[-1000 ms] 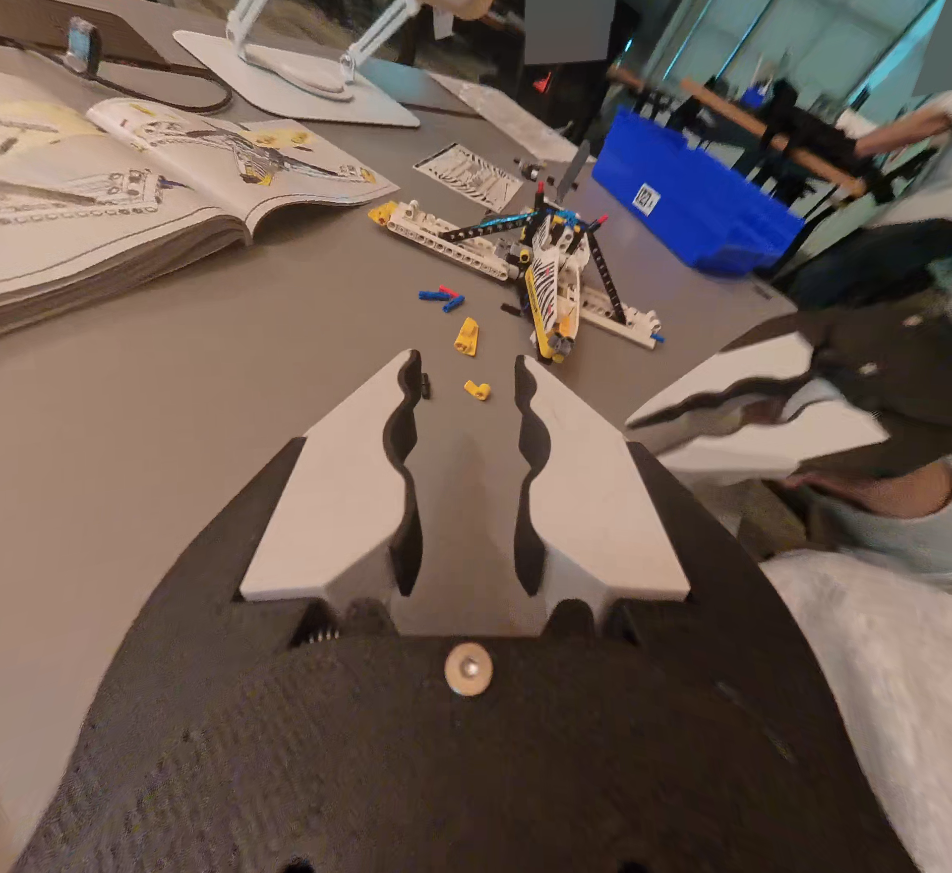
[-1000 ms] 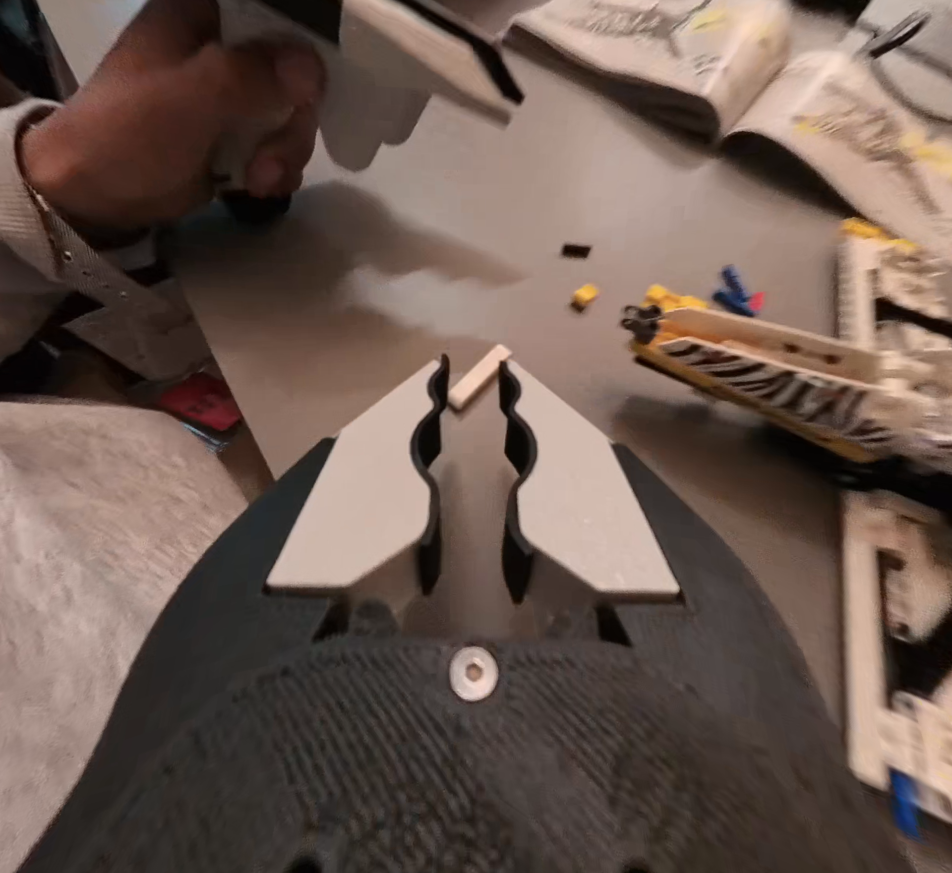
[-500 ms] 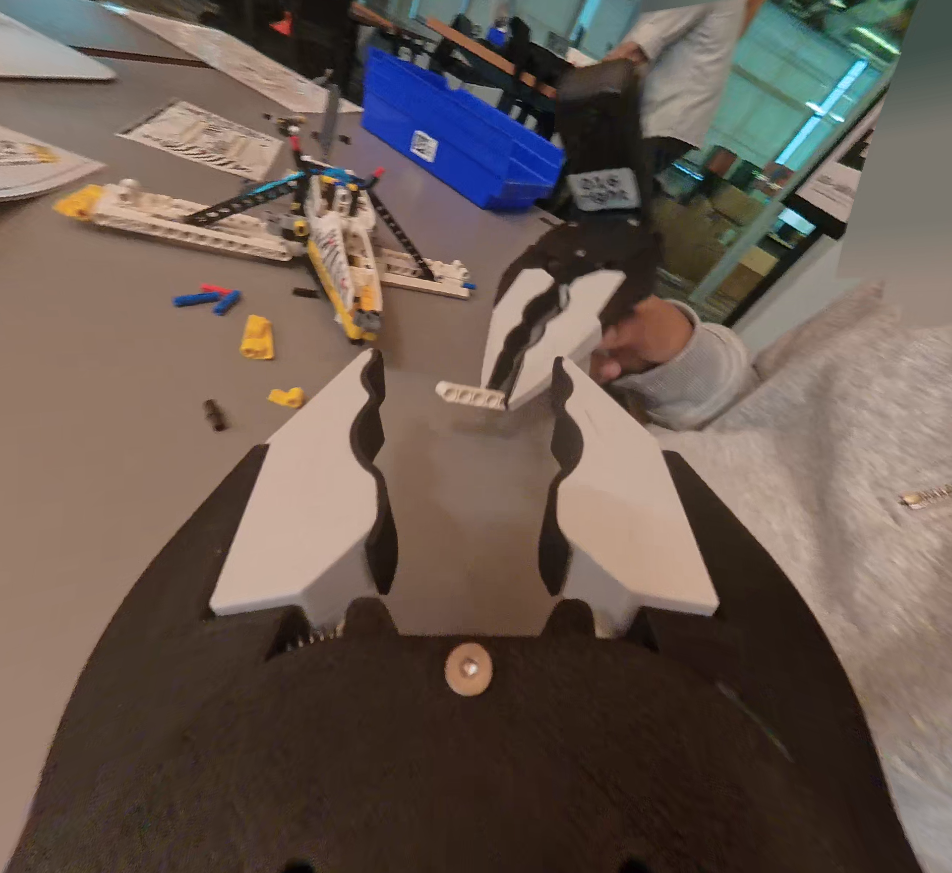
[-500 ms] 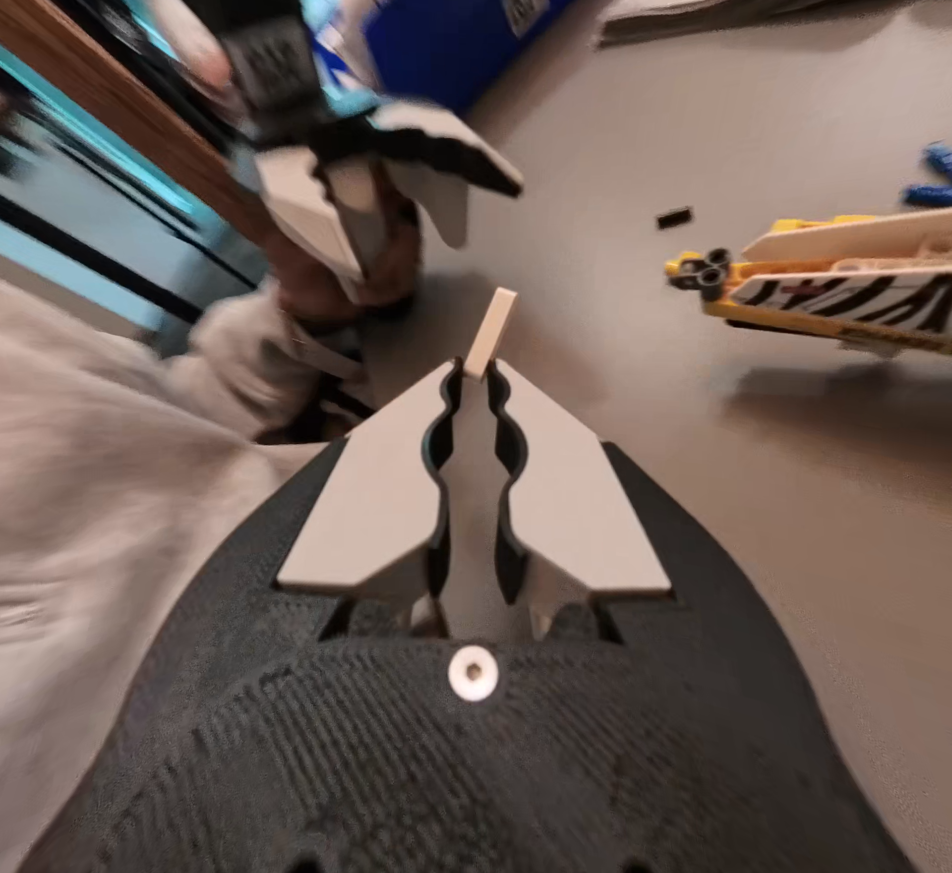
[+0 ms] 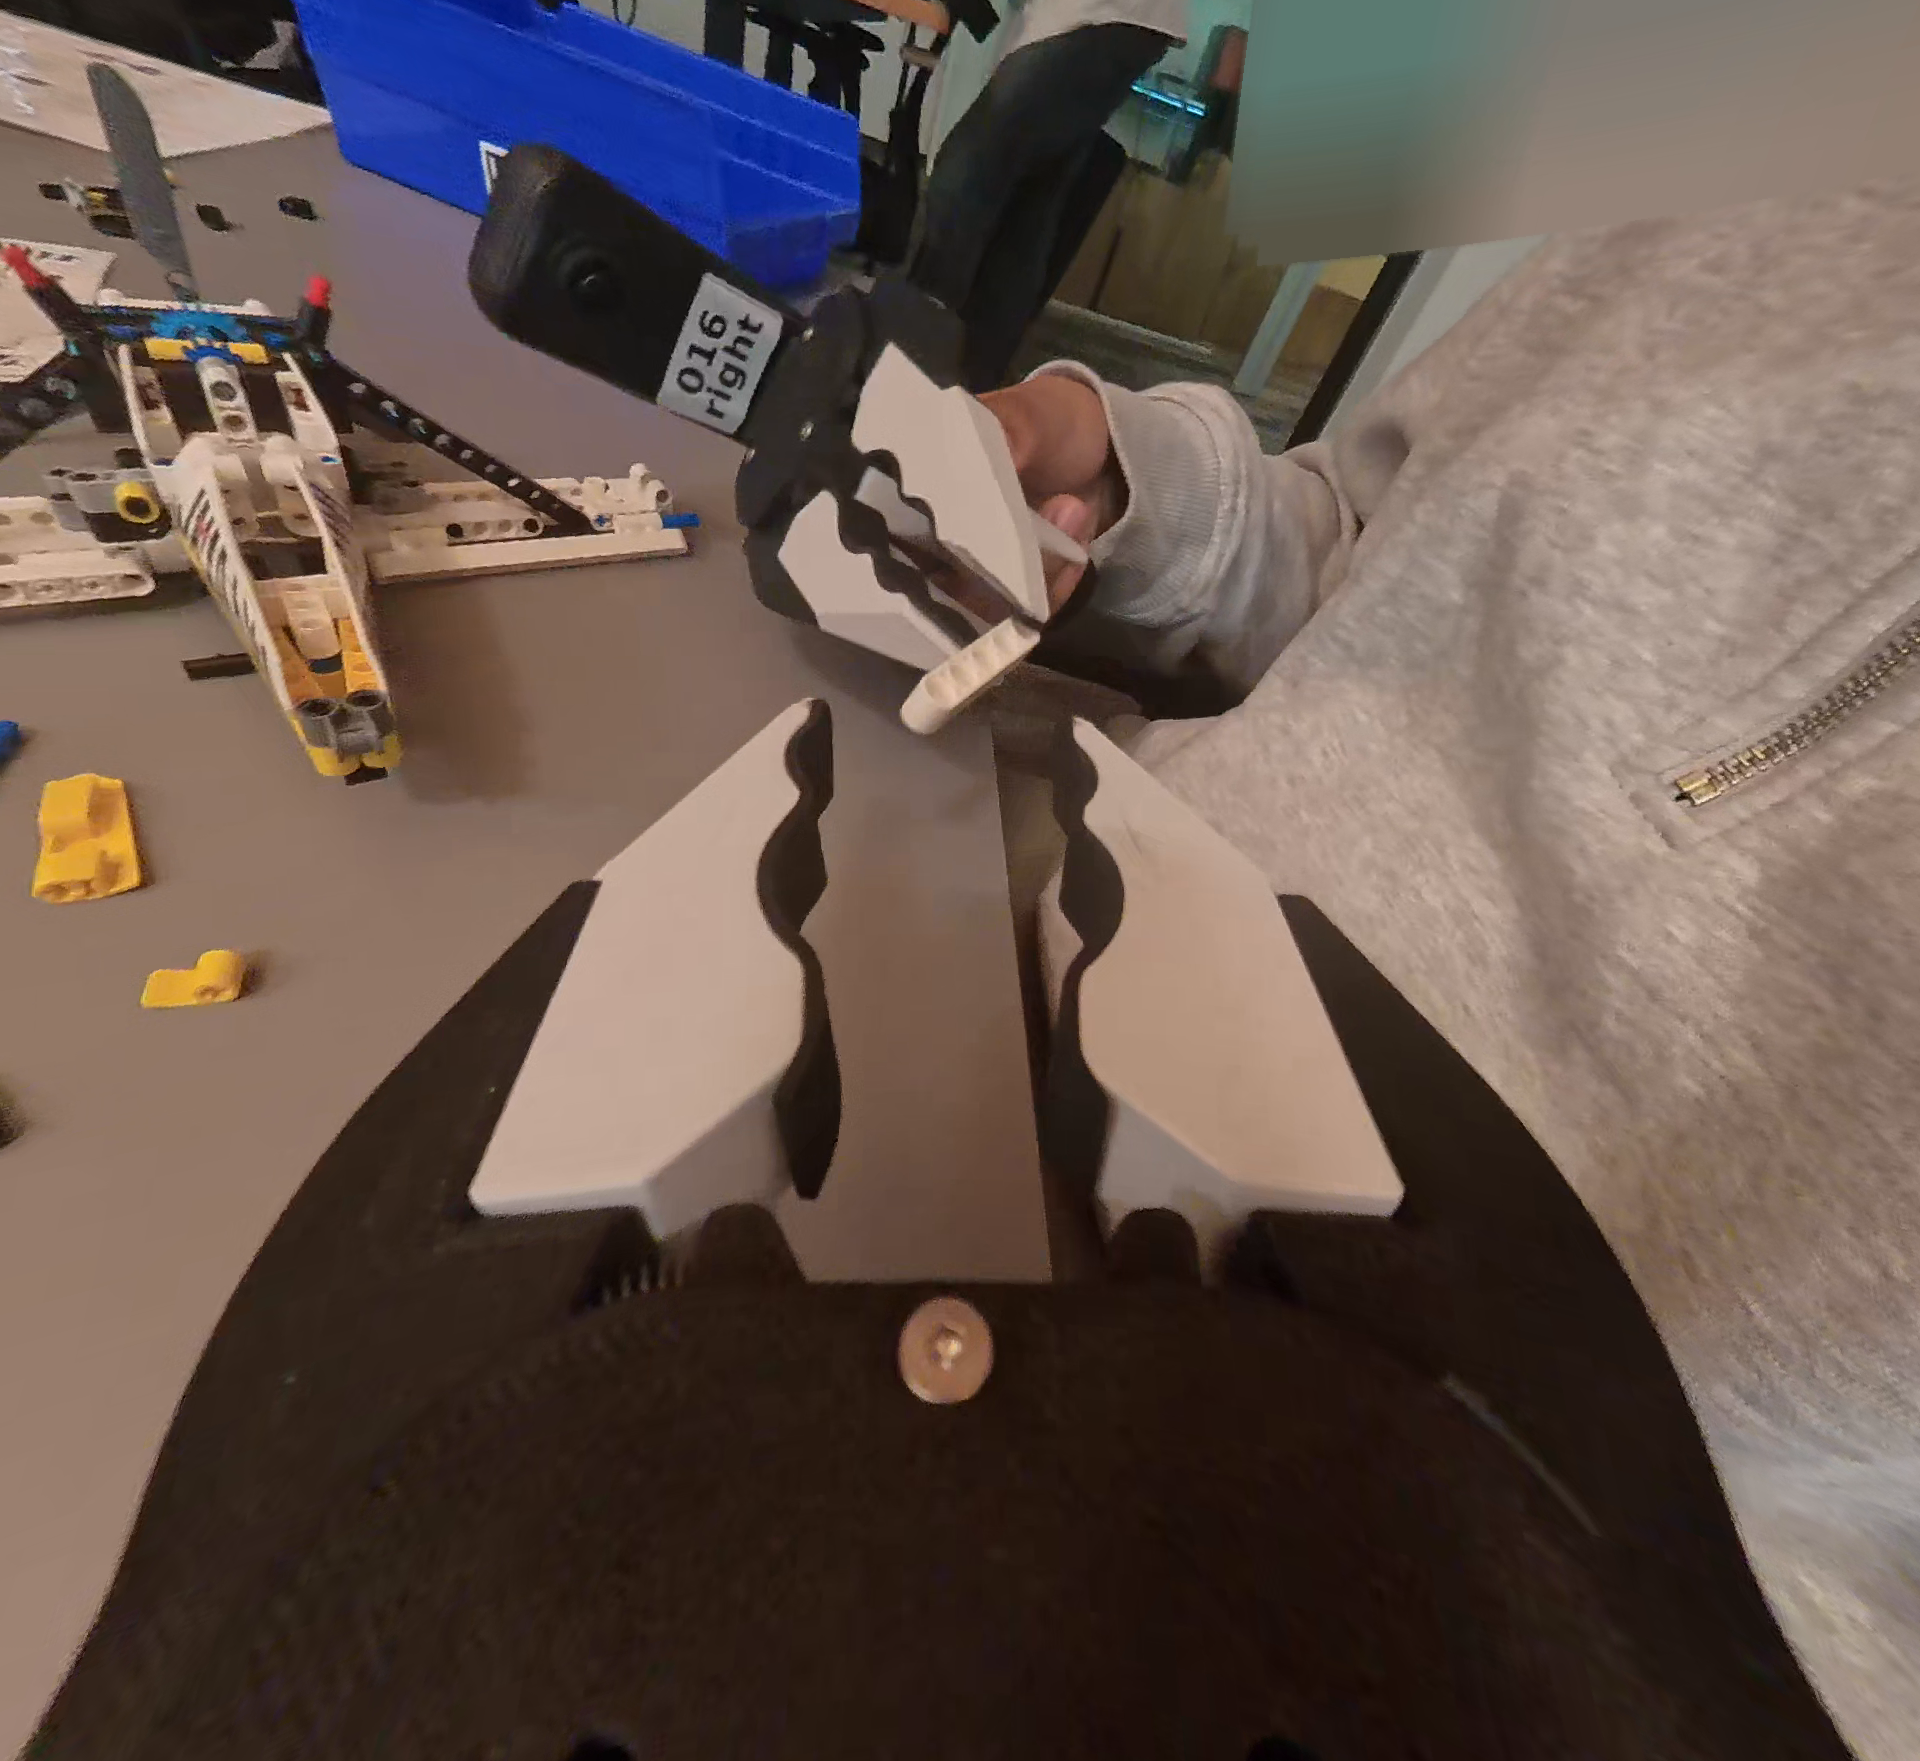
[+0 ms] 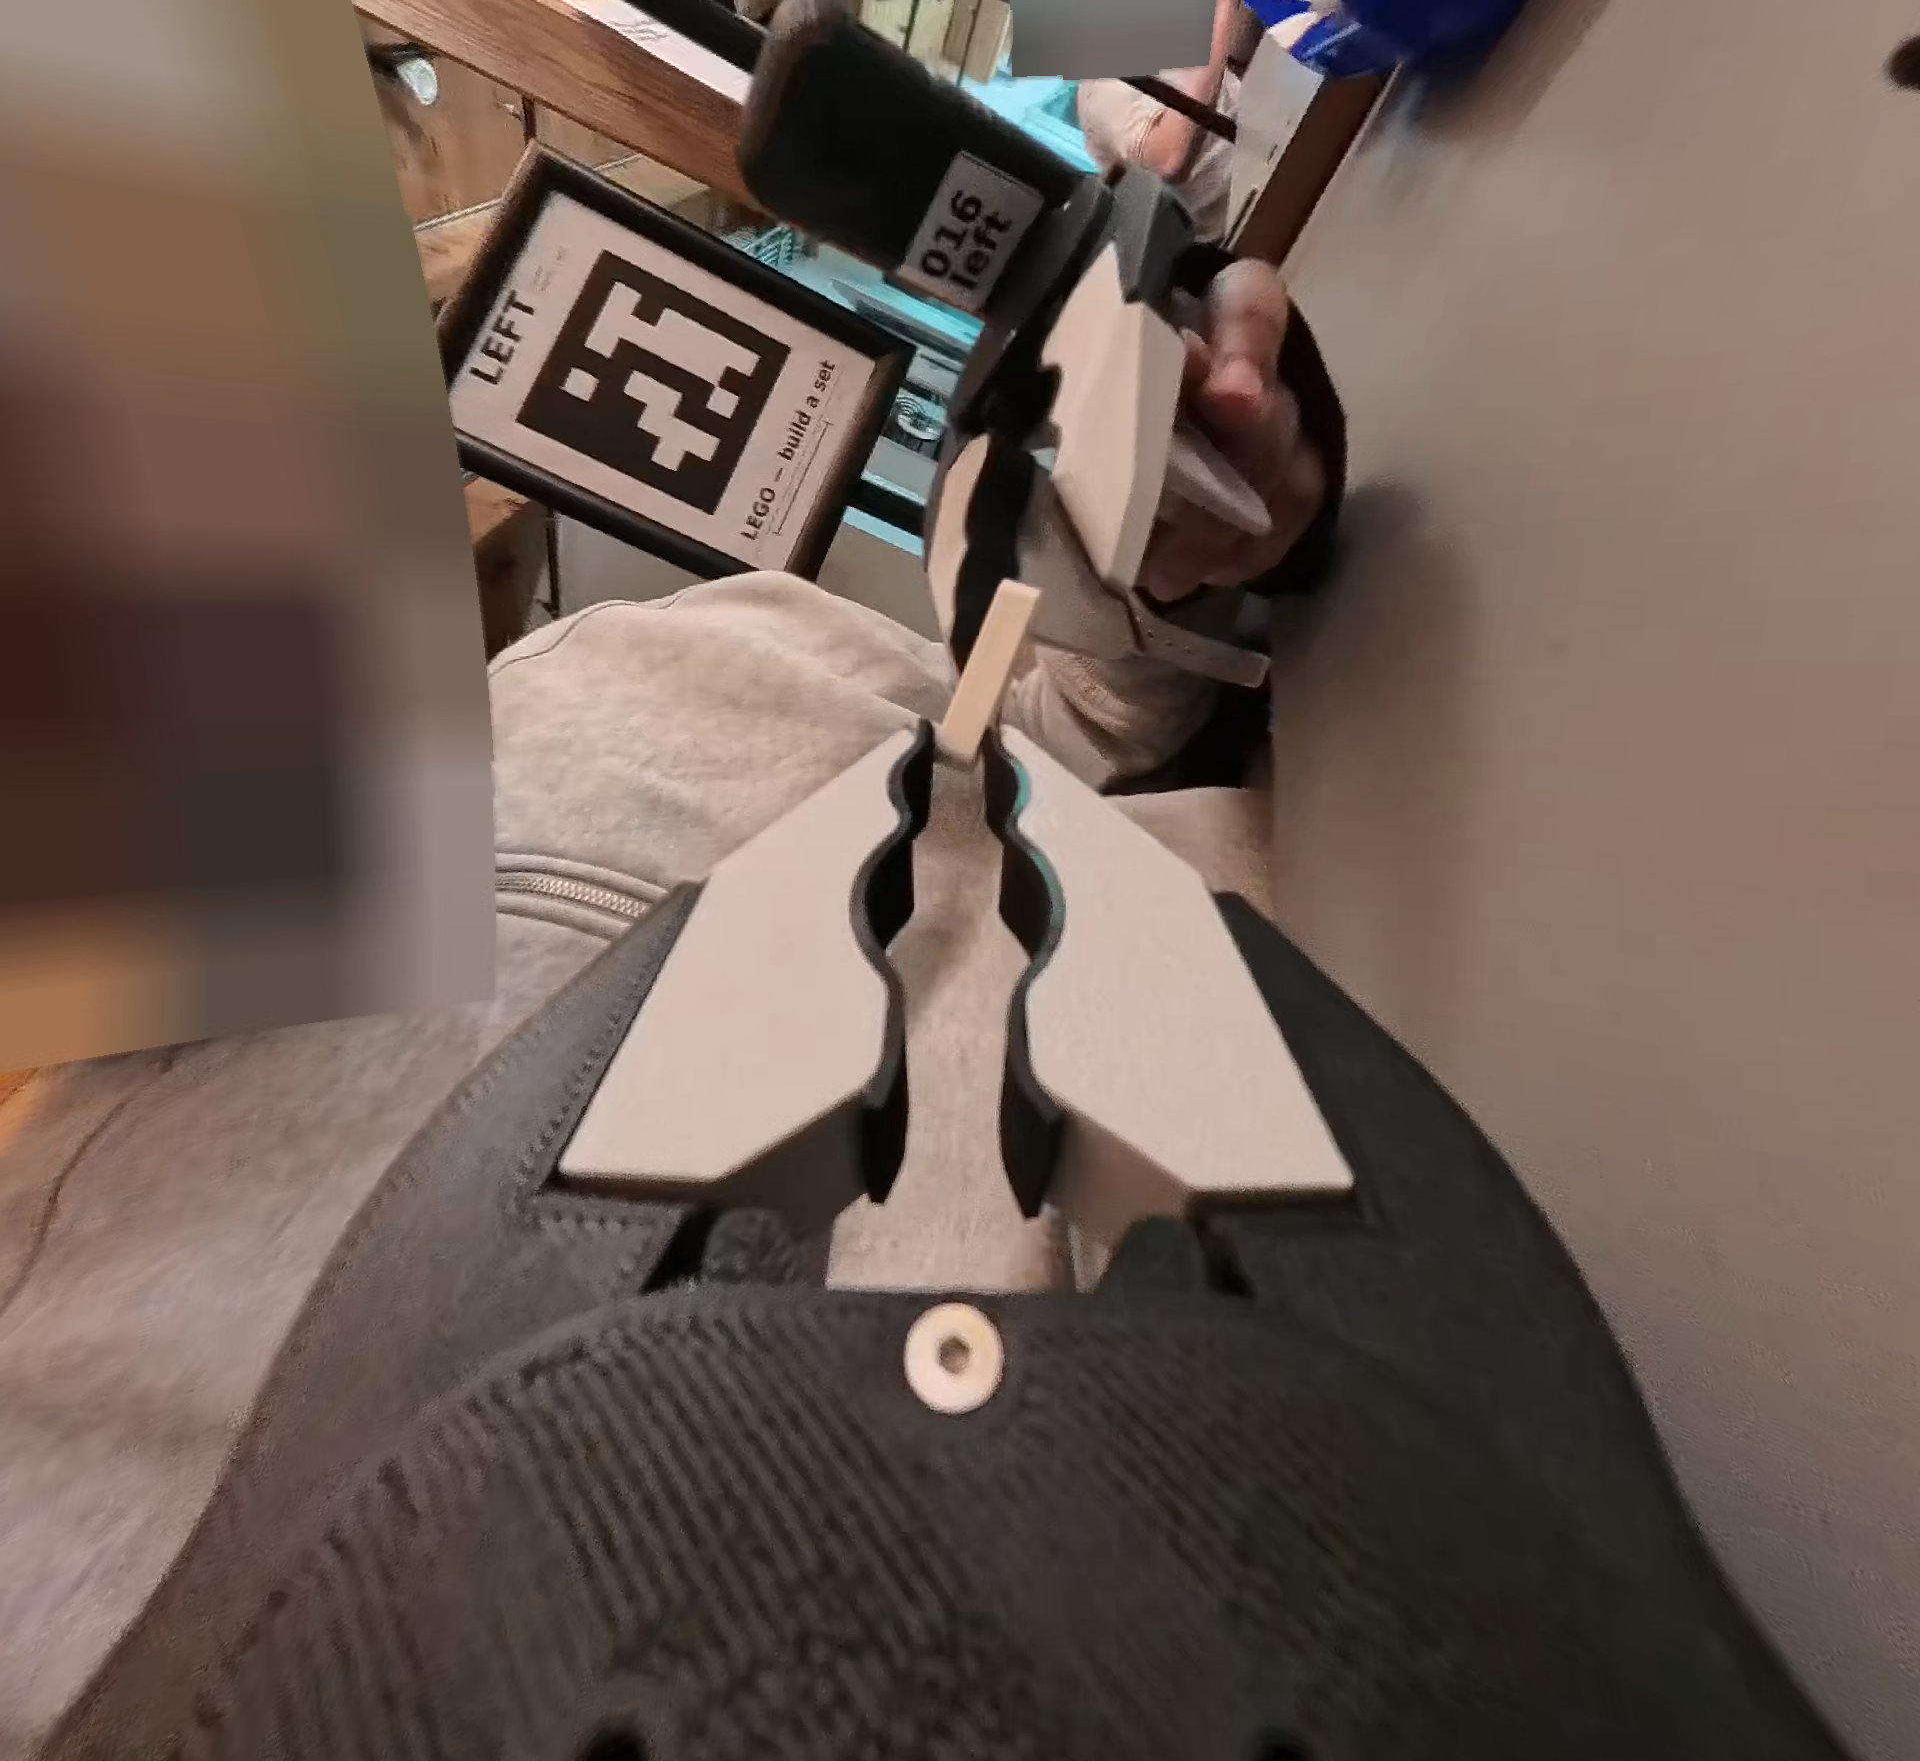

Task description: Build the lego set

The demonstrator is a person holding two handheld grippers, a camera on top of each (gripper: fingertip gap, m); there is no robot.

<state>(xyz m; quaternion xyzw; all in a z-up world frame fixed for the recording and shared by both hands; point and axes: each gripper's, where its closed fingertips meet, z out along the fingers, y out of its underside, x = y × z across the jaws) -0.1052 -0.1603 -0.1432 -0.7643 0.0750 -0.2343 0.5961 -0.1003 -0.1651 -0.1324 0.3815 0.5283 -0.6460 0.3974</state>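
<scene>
White and pinched only by 1 end in the right gripper point(image 6: 958, 755), the lego beam point(image 5: 968, 675) hangs off the table edge, well right of the lego model point(image 5: 260, 506), and could twist loose as the spread, empty left gripper point(image 5: 940, 724) takes it.

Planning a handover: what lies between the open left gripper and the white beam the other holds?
Nothing: left wrist view shows only bare table between left gripper and white beam.
</scene>
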